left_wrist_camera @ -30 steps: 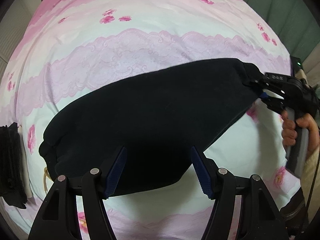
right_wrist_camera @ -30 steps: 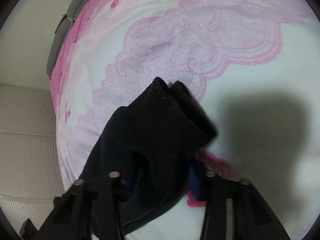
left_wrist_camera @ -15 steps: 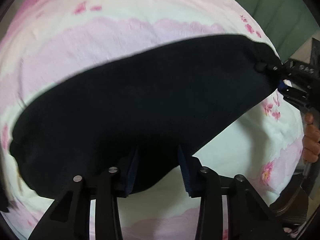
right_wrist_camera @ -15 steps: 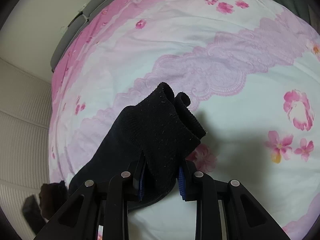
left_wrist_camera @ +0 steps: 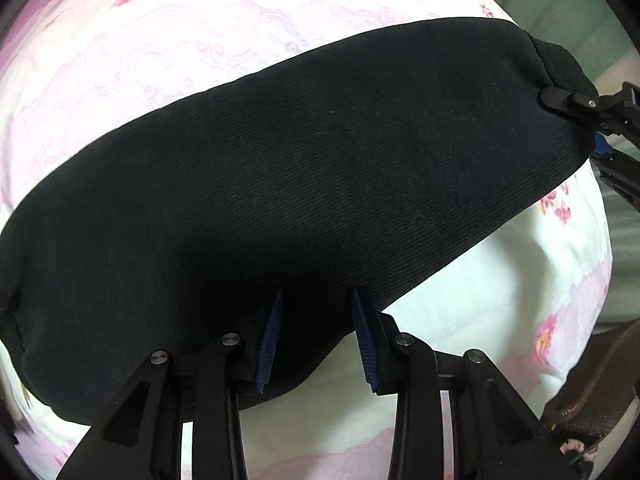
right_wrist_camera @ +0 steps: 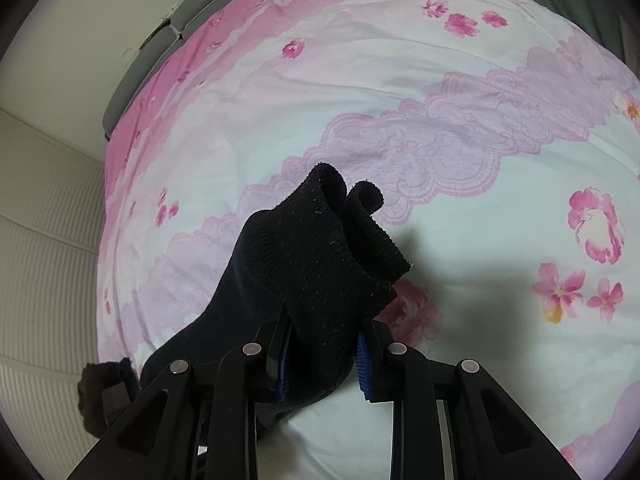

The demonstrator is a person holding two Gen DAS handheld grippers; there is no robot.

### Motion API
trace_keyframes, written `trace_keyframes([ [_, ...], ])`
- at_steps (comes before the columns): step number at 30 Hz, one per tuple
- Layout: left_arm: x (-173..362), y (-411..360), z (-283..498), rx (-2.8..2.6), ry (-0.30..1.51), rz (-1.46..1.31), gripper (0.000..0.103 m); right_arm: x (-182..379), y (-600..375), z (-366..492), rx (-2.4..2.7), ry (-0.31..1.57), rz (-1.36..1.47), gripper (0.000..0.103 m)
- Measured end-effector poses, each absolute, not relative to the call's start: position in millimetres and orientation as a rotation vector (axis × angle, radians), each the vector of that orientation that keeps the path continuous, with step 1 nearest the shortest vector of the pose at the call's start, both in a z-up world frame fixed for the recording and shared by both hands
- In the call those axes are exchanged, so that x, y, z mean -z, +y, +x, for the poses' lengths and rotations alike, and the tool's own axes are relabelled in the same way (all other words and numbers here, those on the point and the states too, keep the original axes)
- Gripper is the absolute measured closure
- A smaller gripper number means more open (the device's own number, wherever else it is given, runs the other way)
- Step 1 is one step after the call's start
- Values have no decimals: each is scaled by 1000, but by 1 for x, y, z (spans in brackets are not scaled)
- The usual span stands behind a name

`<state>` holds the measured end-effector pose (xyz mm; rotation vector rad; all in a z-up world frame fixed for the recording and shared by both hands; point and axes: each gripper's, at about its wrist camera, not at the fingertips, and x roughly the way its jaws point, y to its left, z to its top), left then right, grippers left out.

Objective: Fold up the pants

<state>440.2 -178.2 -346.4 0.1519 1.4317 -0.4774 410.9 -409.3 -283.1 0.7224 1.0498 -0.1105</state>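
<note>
The black pants hang as a long folded band above the pink floral bedsheet. My left gripper is shut on the band's lower edge, with fabric between its blue pads. My right gripper is shut on the ribbed cuff end, which sticks up between its fingers. In the left wrist view the right gripper holds the band's far right end. The pants are lifted and stretched between the two grippers.
The bedsheet covers the whole bed. A grey headboard and white wall lie at the far left in the right wrist view. Another dark garment lies at the bed's left edge. A green curtain is at the right.
Both grippers closed on the pants and lifted them off the sheet. The band now hangs higher and tauter between them.
</note>
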Motion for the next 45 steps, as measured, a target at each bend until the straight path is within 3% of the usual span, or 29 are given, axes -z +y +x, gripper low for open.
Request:
trace_keyframes([
  [5,300,-170,454,515,1327,141,68,277,-411,409,116,1039,710,77],
  [8,290,-168,475,544,1316,114,74,275,-412,406,107,1040,703,77],
  [27,341,-182,547,535,1429,110,92,260,-399,406,94,1011,645,77],
  [31,337,-179,551,520,1452,68,92,248,-389,410,81,996,612,77],
  [35,297,-169,538,503,1348,99,90,231,-377,409,96,985,558,77],
  [39,247,-134,510,454,1253,85,79,212,-363,409,116,996,499,77],
  [45,210,-62,467,384,1212,-41,79,176,-308,415,83,955,234,77],
])
